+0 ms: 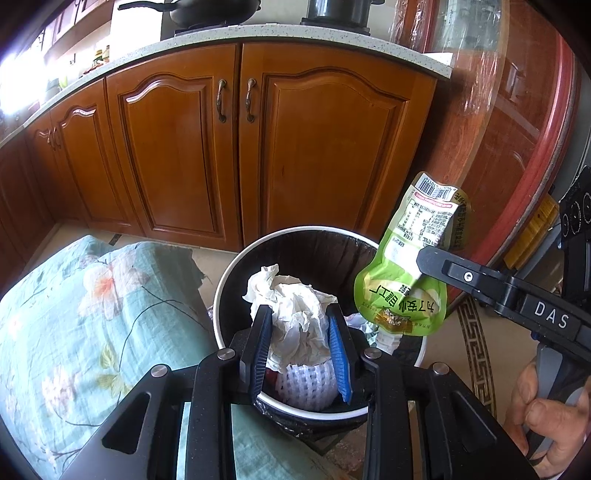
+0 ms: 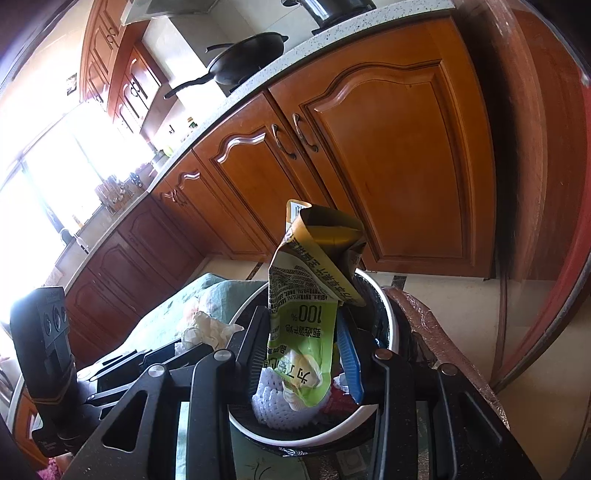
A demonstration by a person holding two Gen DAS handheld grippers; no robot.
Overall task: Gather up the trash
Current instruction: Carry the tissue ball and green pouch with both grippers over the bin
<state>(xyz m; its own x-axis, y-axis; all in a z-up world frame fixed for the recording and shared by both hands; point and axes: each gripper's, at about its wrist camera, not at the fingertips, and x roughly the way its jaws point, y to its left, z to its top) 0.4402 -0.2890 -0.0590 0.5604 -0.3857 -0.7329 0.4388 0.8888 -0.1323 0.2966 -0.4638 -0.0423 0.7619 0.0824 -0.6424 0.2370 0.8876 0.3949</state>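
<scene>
Both wrist views look down, close over trash bin — shared: cabinets.

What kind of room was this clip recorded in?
Most likely a home kitchen: wooden base cabinets under a speckled countertop, a black wok on the stove, and a lined trash bin on the floor.

We see a pale tiled floor with a dark patterned border strip running along it. A round white trash bin with a black liner stands directly on the floor, in front of the wooden cabinets. Just beside the bin, a seat covered in teal floral cloth also rests on the floor. Above the cabinets, a speckled surface carries a black pan and a dark pot.
</scene>
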